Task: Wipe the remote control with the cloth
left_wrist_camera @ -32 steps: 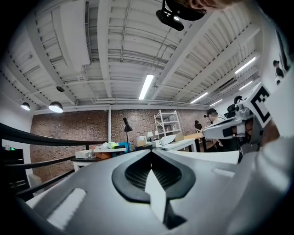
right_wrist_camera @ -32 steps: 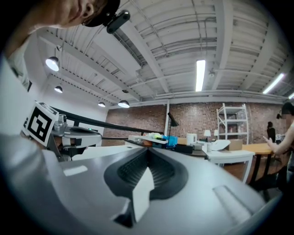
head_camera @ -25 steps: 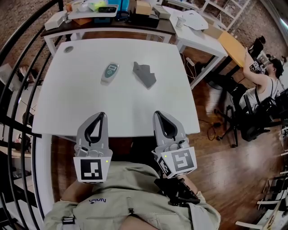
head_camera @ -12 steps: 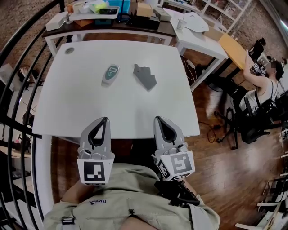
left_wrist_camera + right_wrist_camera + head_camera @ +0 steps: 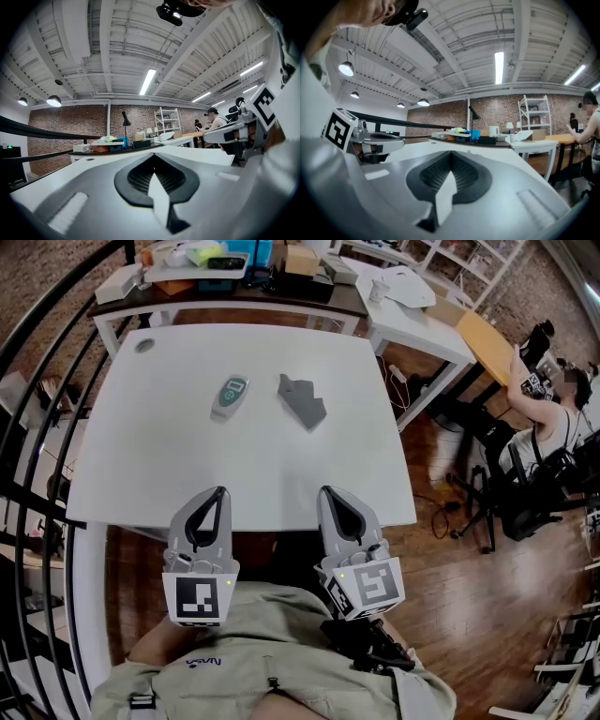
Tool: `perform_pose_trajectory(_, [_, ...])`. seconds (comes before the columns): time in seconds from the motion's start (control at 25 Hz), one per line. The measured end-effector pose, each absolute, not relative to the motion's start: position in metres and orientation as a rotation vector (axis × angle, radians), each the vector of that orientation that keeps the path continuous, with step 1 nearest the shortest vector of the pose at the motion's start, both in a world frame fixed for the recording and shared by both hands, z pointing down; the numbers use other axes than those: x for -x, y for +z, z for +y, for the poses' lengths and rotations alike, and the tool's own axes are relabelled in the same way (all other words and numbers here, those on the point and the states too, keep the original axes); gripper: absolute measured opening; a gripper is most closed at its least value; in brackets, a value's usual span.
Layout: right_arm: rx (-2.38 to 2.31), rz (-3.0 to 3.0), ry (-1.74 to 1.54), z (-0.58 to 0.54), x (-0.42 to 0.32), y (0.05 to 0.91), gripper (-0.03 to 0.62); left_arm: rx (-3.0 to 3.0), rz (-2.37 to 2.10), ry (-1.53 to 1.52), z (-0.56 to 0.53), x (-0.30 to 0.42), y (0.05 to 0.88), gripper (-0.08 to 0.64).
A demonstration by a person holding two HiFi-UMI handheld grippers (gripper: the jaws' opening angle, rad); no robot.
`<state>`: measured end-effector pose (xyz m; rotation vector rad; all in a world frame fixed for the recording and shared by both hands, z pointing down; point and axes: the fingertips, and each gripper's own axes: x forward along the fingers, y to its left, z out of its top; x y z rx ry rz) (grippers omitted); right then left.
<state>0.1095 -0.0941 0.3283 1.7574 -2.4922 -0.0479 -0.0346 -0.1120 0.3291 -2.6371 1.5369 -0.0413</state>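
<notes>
The remote control [image 5: 230,396] lies on the white table [image 5: 187,465], toward 11 o'clock in the head view. The grey cloth [image 5: 302,399] is near it on its 3 o'clock side, not touching. Only that view shows them; the gripper views look level across the tabletop to a brick wall [image 5: 70,122] and ceiling lights [image 5: 147,82]. The left gripper [image 5: 217,493] at 7 o'clock and the right gripper [image 5: 327,493] at 5 o'clock sit at the table's near edge. Both have their jaws clenched on nothing and are well apart from both things.

Smooth matt table [image 5: 187,465], matt cloth [image 5: 302,399] (glossy wooden floor [image 5: 469,577]).
</notes>
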Motion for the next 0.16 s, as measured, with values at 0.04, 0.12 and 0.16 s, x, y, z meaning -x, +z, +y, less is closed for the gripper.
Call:
perform_pose_trajectory(0.04, [-1.757, -2.493, -0.047, -0.0942, -0.1094, 0.3280, 0.003, 2.640, 1.540, -0.041, -0.1119, 0.0346, 0.3289, 0.005])
perform_pose_trajectory(0.12, [-1.757, -2.494, -0.046, -0.0943, -0.1094, 0.3274, 0.003, 2.642, 1.543, -0.041, -0.1116, 0.0346, 0.3284, 0.006])
perform_pose_trajectory(0.16, [-1.757, -2.495, -0.045, -0.0943, -0.1093, 0.3272, 0.003, 2.642, 1.543, -0.042, -0.1114, 0.0346, 0.3281, 0.005])
